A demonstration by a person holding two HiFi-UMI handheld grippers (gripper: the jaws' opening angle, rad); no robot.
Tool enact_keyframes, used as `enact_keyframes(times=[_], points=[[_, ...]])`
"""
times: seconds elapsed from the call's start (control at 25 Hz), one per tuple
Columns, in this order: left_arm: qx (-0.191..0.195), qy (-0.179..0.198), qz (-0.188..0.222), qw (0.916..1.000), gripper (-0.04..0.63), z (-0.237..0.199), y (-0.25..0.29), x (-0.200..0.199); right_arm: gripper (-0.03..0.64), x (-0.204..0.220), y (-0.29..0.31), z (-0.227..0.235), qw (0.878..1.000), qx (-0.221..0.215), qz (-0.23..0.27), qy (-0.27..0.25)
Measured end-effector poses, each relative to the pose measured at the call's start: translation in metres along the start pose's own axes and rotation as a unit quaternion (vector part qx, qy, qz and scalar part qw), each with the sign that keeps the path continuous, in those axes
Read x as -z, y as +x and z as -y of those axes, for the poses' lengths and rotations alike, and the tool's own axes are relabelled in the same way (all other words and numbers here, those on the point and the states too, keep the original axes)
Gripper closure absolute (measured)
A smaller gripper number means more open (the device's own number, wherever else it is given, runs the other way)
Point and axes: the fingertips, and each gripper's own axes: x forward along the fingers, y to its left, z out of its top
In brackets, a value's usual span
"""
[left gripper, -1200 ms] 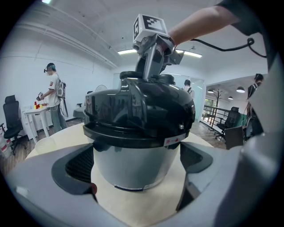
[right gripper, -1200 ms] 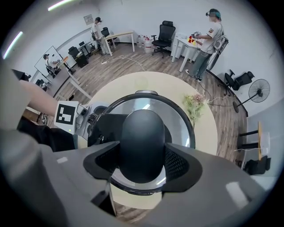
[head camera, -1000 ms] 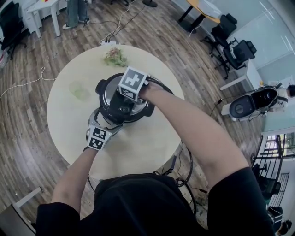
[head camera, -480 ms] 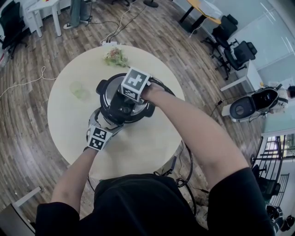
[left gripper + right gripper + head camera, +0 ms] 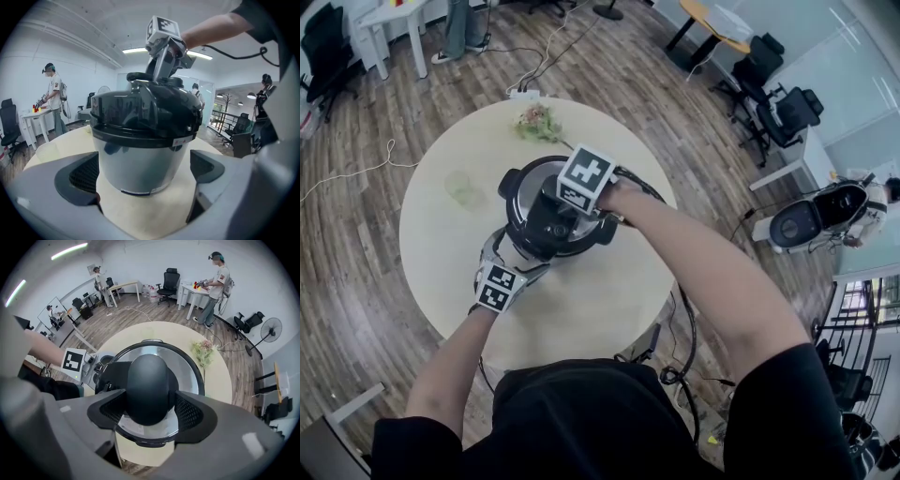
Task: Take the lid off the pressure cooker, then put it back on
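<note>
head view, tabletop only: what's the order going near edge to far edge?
left gripper → pressure cooker → sprig of greenery

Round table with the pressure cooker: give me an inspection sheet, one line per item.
Surface: round cream table.
Job's things: pressure cooker upright mid-table, lid on, black knob on top.
Clutter: flower sprig at the far edge; pale green see-through item, unidentified.
Grippers: left tool open, jaws either side of the cooker body; right tool grips the knob from above, jaws just opened slightly, pads look in contact.
Cables: black cable by the right arm; power strip and white cable on the wood floor.
Surroundings: office chairs, person at a white desk.
</note>
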Motion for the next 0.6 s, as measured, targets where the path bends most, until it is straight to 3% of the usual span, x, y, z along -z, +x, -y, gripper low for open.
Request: enact_keyframes(times=[0.2,0.32,0.4,0.48,0.56,0.6], points=[[0.005,-0.017,0.006,0.9998,0.012,-0.005,-0.02,0.01,0.307,0.033,-0.023,0.007,0.997,-0.014,0.059,0.047],[-0.009,-0.042,0.034,0.9985,0.146,-0.012,-0.042,-0.002,0.308,0.051,-0.044,0.014,0.982,-0.025,0.141,0.122],[-0.032,-0.054,0.07,0.9956,0.255,-0.02,-0.065,-0.02,0.331,0.062,-0.057,0.01,0.966,-0.032,0.198,0.162],[-0.062,-0.066,0.117,0.989,0.408,-0.031,-0.089,-0.046,0.421,0.07,-0.071,0.005,0.944,-0.02,0.265,0.194],[-0.091,-0.071,0.163,0.9799,0.568,-0.043,-0.108,-0.08,0.532,0.074,-0.084,0.001,0.912,0.009,0.34,0.228],[-0.1,-0.07,0.182,0.9756,0.594,-0.047,-0.116,-0.098,0.574,0.075,-0.091,-0.001,0.893,0.028,0.378,0.244]])
